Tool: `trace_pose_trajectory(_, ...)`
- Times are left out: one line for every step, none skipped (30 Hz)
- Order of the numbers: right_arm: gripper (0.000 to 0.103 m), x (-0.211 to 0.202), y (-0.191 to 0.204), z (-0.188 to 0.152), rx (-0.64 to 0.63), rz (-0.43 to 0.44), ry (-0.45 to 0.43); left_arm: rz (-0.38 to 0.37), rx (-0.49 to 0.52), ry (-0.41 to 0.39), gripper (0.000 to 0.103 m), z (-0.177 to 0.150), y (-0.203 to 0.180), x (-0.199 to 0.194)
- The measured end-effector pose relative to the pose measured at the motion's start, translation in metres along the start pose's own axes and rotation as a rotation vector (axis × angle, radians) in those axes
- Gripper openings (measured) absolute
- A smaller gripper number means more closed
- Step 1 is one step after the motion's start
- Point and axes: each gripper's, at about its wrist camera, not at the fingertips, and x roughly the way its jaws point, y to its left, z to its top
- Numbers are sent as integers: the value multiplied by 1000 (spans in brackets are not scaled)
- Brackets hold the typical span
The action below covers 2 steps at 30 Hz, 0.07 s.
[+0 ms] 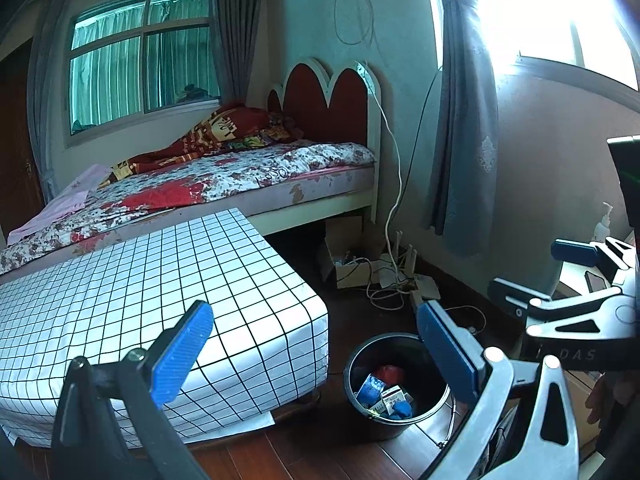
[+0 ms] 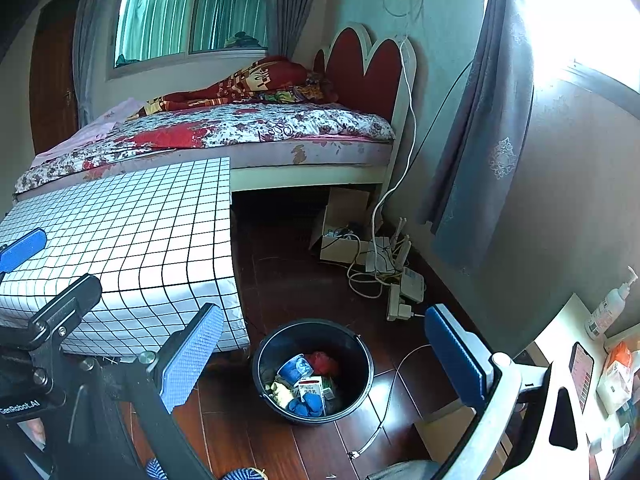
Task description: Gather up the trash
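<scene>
Two blue-padded grippers hang spread wide and empty above a dark wooden floor, each seen from its own wrist camera. In the left wrist view the left gripper point(image 1: 316, 350) points down and forward — one pad at the lower left of the frame over the low table draped in a white cloth with a black grid point(image 1: 160, 292), the other at the lower right, overlapping the rim of the round black plastic bucket point(image 1: 362, 354). At the right edge of that frame the right gripper appears side-on, partly cut off. A fingertip or two of a hand point(image 1: 600, 398) shows at the lower right edge, the rest out of frame.

In the right wrist view the right gripper point(image 2: 324, 358) is likewise released, its pads at lower left and lower right with the bucket point(image 2: 360, 360) between them on the floor, just beside the table's corner. The collected trash point(image 2: 306, 388) lies inside the bucket: a small white carton, blue crumpled pieces, something red and something yellowish — what exactly they are is hard to make out. A blue pad of the left gripper pokes in at the far left edge, its mate out of view. Glare from the window at the upper right washes out that corner in both frames.
</scene>
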Motion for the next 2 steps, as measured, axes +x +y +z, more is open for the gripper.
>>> trace_pose_trajectory(102,0,0,-1,0,1,1,-3,-1,-3,102,0,0,0)
trace_pose_trajectory(102,1,0,-1,1,1,2,-7,-1,0,102,0,0,1)
